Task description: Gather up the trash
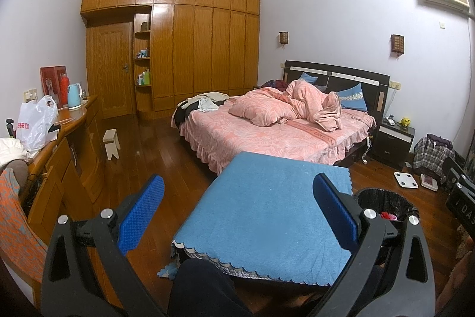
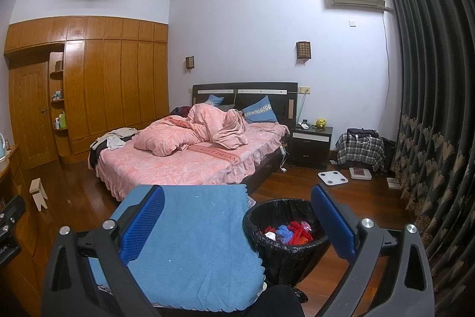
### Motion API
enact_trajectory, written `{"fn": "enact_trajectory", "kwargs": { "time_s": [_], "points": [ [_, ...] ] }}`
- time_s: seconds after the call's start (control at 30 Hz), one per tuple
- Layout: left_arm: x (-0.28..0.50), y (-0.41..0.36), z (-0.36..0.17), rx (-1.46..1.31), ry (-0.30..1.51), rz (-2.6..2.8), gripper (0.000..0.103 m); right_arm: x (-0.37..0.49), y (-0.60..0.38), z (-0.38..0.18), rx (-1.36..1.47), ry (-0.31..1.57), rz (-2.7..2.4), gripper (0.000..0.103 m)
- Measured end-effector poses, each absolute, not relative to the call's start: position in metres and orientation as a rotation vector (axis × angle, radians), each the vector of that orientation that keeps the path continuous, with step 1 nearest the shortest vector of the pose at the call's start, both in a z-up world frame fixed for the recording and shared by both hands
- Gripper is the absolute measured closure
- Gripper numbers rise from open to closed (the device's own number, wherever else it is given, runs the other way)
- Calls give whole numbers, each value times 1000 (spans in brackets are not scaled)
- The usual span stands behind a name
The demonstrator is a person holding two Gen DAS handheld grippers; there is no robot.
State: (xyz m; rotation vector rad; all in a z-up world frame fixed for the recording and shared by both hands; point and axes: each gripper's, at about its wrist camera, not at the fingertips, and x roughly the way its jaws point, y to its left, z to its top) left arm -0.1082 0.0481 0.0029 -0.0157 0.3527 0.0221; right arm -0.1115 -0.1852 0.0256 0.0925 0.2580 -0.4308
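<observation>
Trash bin (image 2: 286,239), round, black-lined, stands upright with its mouth up on the floor at 3 o'clock of the blue-covered table (image 2: 193,242), holding red, blue and white scraps (image 2: 289,232). Left gripper (image 1: 237,213) and right gripper (image 2: 237,222) both gape wide, empty.

A pink-covered bed (image 2: 190,159) stands at twelve o'clock on wooden floor (image 2: 341,192), wardrobe (image 2: 118,85) at ten, dark curtain (image 2: 430,79) at three.

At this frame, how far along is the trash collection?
Done: the bin already holds red, blue and white scraps. In hand: nothing; the left gripper and right gripper are both open and empty. Left: the blue cloth looks clear; a bluish scrap lies on the floor beside it.
</observation>
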Motion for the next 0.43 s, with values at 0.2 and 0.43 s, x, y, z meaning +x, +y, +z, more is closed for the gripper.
{"fn": "enact_trajectory", "kwargs": {
  "time_s": [0.2,0.43],
  "points": [
    [-113,50,2,-13,355,13,5,-112,-185,25,93,256,-431,6],
    [-115,50,2,-16,347,20,5,-112,-186,26,94,257,-431,6]
  ]
}}
